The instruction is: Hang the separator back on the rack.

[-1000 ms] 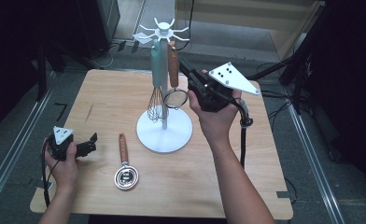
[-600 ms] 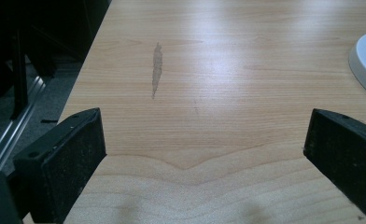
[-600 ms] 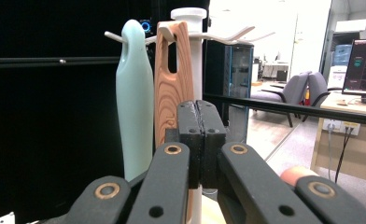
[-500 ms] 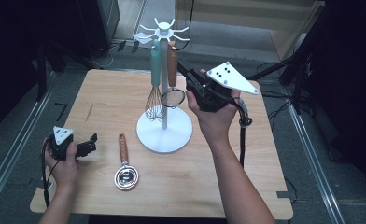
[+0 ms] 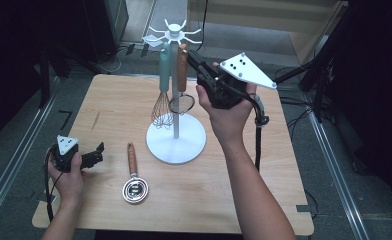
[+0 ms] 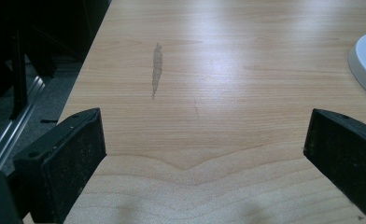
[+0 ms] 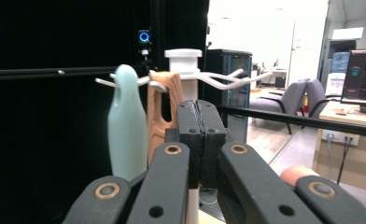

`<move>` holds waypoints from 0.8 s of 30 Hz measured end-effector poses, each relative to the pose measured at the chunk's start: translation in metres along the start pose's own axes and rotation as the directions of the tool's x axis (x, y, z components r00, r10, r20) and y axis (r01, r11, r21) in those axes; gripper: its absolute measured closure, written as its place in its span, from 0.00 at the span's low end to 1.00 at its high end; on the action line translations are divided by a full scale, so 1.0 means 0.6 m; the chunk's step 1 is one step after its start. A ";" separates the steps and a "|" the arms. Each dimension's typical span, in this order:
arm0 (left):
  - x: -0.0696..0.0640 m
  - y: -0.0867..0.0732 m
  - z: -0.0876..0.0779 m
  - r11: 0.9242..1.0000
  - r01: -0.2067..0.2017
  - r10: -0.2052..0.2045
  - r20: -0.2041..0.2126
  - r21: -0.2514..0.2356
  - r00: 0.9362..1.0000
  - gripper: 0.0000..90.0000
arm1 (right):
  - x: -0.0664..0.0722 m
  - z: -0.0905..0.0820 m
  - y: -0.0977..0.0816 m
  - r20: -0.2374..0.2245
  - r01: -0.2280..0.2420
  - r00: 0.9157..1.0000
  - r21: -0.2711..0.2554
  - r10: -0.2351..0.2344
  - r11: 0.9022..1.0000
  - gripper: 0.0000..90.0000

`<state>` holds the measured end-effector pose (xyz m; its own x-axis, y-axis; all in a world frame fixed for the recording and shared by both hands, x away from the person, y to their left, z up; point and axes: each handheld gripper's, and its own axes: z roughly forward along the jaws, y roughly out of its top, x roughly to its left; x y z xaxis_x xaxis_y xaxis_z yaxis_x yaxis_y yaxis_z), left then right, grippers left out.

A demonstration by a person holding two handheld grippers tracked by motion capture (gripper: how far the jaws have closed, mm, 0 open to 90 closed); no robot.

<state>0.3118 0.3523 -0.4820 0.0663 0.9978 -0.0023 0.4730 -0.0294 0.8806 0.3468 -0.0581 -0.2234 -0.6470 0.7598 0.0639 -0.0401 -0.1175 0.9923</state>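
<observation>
Little has moved since a second ago: both hands keep their places, and the strainer hangs on the rack.
Nearest the person, the left gripper (image 5: 95, 157) rests low at the table's (image 5: 244, 200) near-left edge, its jaws spread wide over bare wood with nothing between them. Just beyond it a small wood-handled sieve (image 5: 133, 185) lies flat on the table, well apart from the rack's white base (image 5: 176, 145). Farther off, the right gripper (image 5: 193, 56) is held up beside the rack's top, jaws pressed together on nothing, right next to the brown handle of the strainer (image 5: 181, 95), which hangs by the mint-handled whisk (image 5: 162, 107). The hanging step looks done. Next, the right hand likely needs to back clear without knocking the strainer, and then the sieve on the table wants picking up.
</observation>
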 end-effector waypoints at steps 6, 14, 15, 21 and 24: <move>0.000 0.000 0.000 1.000 -0.002 0.002 0.001 0.004 1.000 0.00 | 0.011 0.001 0.001 -0.023 0.014 1.000 -0.001 -0.014 1.000 1.00; 0.001 0.000 0.000 1.000 0.001 -0.001 0.003 0.000 1.000 0.00 | 0.014 0.001 0.007 0.021 0.014 1.000 -0.017 -0.013 1.000 1.00; 0.001 0.000 0.000 1.000 0.000 0.000 0.002 0.001 1.000 0.00 | 0.011 0.001 0.008 0.027 0.010 1.000 -0.018 -0.009 1.000 1.00; 0.000 0.000 0.000 1.000 0.000 0.000 0.001 0.003 1.000 0.00 | 0.005 0.007 0.015 0.044 0.021 0.999 -0.016 -0.020 1.000 1.00; 0.000 0.000 0.000 1.000 -0.001 0.001 0.001 0.001 1.000 0.00 | 0.006 0.011 0.017 0.060 0.026 0.998 -0.017 -0.025 1.000 1.00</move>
<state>0.3118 0.3522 -0.4819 0.0676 0.9977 -0.0023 0.4737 -0.0300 0.8802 0.3488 -0.0524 -0.2126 -0.5985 0.7998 0.0450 -0.0702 -0.1084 0.9916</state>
